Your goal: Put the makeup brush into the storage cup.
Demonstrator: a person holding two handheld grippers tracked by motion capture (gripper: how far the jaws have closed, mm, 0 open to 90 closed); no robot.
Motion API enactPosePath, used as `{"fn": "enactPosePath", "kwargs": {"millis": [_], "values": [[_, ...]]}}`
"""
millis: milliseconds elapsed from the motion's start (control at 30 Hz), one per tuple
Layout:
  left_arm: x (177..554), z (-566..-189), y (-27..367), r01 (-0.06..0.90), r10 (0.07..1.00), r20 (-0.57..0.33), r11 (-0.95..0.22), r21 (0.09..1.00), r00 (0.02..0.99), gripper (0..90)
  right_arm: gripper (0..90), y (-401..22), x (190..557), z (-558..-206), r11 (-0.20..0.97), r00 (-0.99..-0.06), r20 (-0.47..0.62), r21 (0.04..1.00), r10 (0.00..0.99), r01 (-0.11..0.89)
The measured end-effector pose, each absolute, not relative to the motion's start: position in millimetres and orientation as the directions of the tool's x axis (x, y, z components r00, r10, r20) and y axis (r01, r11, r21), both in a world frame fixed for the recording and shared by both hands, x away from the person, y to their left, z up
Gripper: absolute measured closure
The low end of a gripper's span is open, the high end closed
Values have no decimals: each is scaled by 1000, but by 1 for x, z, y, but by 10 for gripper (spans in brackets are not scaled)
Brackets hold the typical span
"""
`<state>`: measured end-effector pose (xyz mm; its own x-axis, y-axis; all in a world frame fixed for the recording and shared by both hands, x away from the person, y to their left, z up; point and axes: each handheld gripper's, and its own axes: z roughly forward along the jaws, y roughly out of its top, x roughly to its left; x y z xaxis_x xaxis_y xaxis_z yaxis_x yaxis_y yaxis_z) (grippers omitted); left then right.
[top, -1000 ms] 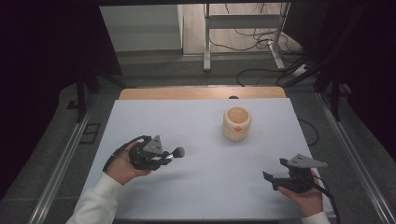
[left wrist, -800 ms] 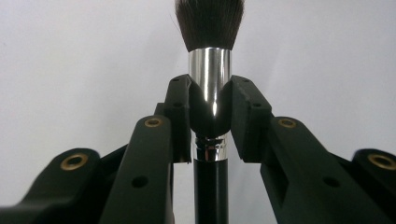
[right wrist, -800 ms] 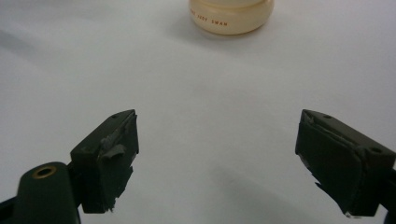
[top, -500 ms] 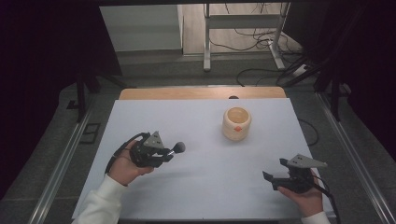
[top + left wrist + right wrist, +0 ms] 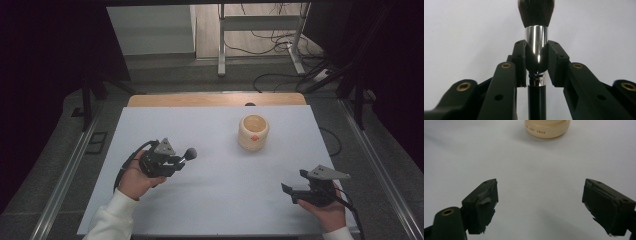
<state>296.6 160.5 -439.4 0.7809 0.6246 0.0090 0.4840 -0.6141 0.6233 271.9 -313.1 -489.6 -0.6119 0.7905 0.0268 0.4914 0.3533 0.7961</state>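
brush edges toward the jar, grip sits near the head

since a second ago, left gripper (image 5: 172, 161) has slid a little to the right and away from the person, carrying the black-handled makeup brush with a chrome ferrule and dark round bristle head (image 5: 189, 154) nearer the cream-coloured round open jar with a red mark on its side (image 5: 253, 132); the right gripper (image 5: 292, 191) has not shifted.

left gripper is clenched on the brush, its jaws pinching the chrome ferrule just below the bristles, handle running back between them. the brush hangs above the pale grey surface (image 5: 220, 200), well apart from the jar. right gripper is released, jaws wide, resting low near the front right corner.

risk, as i judge it: polished chrome is slick, so the brush could twist or slip when the bristles meet the jar. with nothing steadying the jar, a sideways push could slide or tip it.
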Motion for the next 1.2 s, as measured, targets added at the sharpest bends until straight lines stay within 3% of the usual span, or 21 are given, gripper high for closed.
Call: {"fn": "enactPosePath", "kwargs": {"millis": [1200], "values": [[295,-440,161,535,682,-33,-542,648,731,710,151,-304,274,-490,357,-617,27,795,787,490]]}}
